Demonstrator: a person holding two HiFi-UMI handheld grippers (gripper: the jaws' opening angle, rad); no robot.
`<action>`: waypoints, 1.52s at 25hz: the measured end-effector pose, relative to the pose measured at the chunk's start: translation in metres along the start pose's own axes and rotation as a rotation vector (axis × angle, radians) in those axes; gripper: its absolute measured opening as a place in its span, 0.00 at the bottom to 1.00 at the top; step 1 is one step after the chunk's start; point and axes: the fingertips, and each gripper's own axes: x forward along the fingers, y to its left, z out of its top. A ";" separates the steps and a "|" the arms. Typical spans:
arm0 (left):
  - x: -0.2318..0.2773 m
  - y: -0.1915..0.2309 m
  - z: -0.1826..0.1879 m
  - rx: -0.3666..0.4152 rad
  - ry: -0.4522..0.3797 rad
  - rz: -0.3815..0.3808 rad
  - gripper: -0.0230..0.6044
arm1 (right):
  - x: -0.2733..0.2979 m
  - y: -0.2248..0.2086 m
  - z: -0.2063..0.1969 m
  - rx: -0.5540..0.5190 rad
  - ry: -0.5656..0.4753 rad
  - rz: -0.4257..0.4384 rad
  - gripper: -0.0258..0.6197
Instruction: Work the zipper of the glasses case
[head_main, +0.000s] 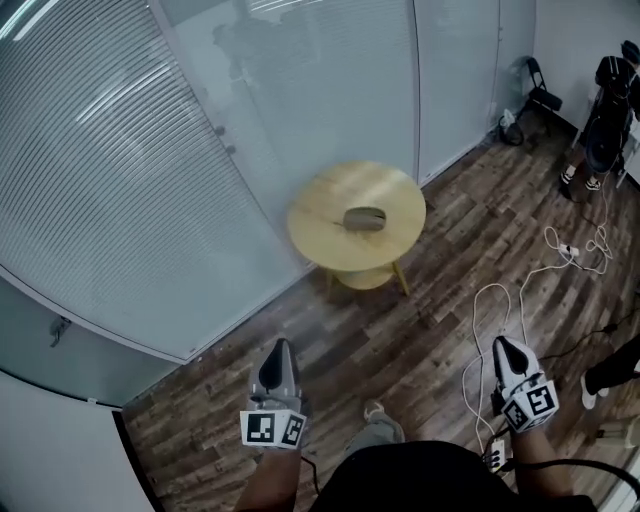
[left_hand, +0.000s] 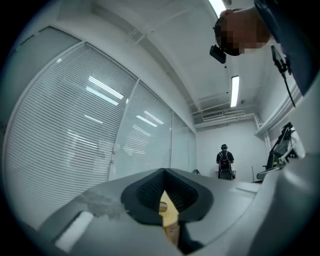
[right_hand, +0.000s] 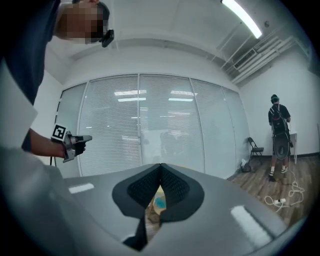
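A grey-brown glasses case (head_main: 365, 218) lies on a small round wooden table (head_main: 320, 225) ahead of me in the head view. My left gripper (head_main: 279, 348) is held low at the bottom left, far short of the table, its jaws shut on nothing. My right gripper (head_main: 503, 346) hangs at the bottom right, also shut and empty. In the left gripper view the left gripper (left_hand: 164, 171) has its dark pads meeting at the tip. The right gripper (right_hand: 160, 165) in its own view shows the same closed tip, with the left gripper (right_hand: 86, 139) off to the left.
Glass walls with blinds (head_main: 150, 150) run behind and left of the table. White cables (head_main: 490, 320) trail over the wooden floor at right. A folding chair (head_main: 540, 95) stands in the far corner. A person (right_hand: 277, 135) stands at the back right.
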 end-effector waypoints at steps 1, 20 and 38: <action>0.017 0.005 0.000 -0.005 0.002 -0.023 0.04 | 0.015 0.000 0.006 -0.023 -0.005 0.002 0.05; 0.248 0.069 -0.046 0.008 0.127 -0.021 0.04 | 0.289 -0.082 0.001 0.104 0.064 0.095 0.05; 0.395 0.150 -0.059 0.067 0.192 0.118 0.04 | 0.526 -0.115 -0.005 0.084 0.207 0.311 0.05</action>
